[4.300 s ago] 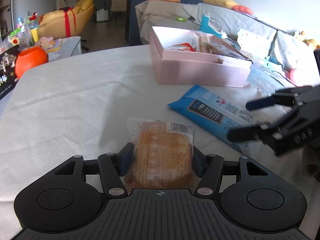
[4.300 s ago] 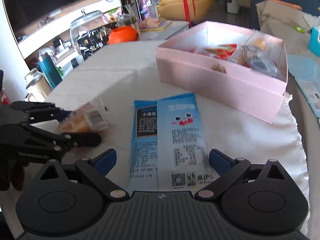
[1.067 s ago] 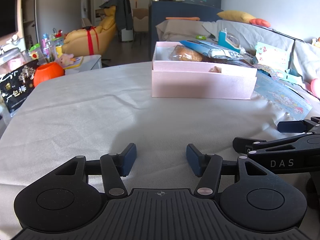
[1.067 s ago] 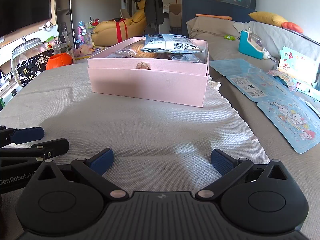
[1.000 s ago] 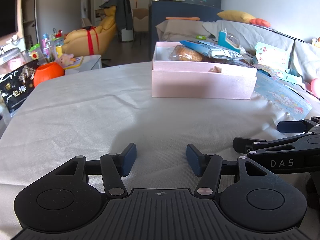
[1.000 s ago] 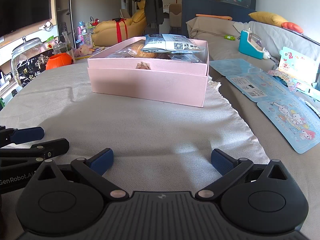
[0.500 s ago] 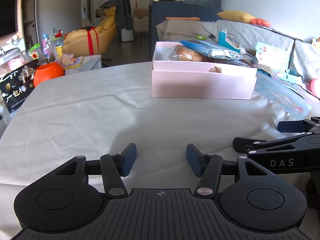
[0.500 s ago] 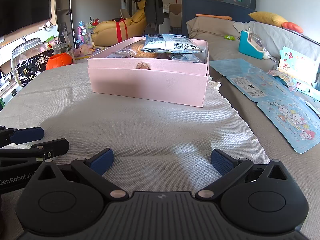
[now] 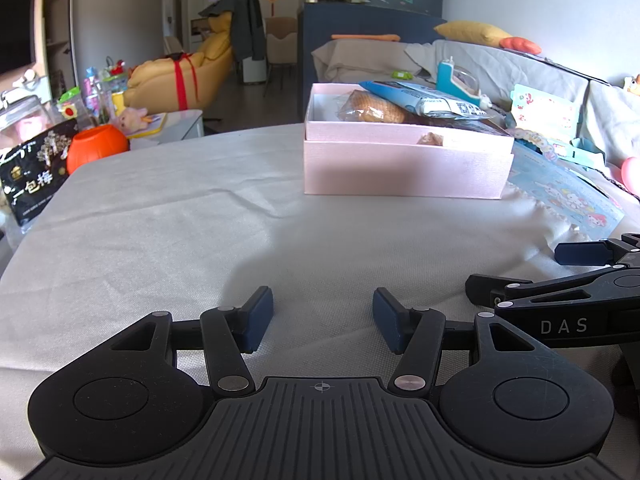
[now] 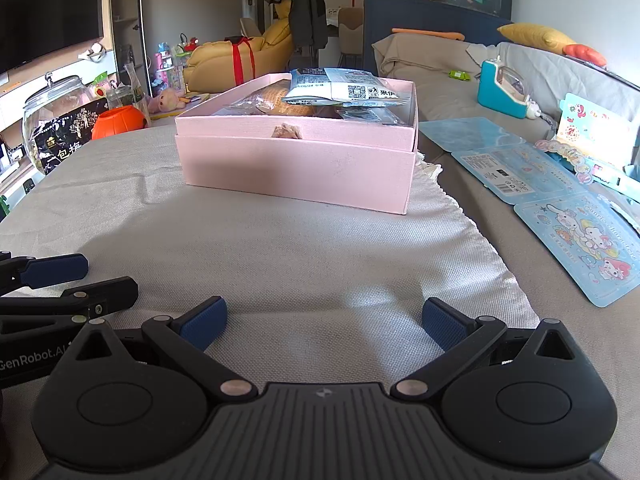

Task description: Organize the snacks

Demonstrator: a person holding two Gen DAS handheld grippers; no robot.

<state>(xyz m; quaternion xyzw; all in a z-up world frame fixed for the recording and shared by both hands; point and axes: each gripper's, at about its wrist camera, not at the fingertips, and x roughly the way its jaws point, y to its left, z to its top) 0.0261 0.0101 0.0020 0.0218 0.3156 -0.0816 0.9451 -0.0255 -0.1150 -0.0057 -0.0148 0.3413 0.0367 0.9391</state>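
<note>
Fingers of both grippers, left gripper (image 9: 323, 318) and right gripper (image 10: 323, 322), rest spread wide and empty; pink box (image 10: 296, 160) at twelve o'clock holds the snacks, seemingly finished.

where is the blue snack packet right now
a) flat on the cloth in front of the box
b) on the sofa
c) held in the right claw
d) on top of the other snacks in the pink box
d: the blue snack packet lies across the bread snack inside the pink box, and both the left claw and right claw are open with nothing between their fingers.
</note>
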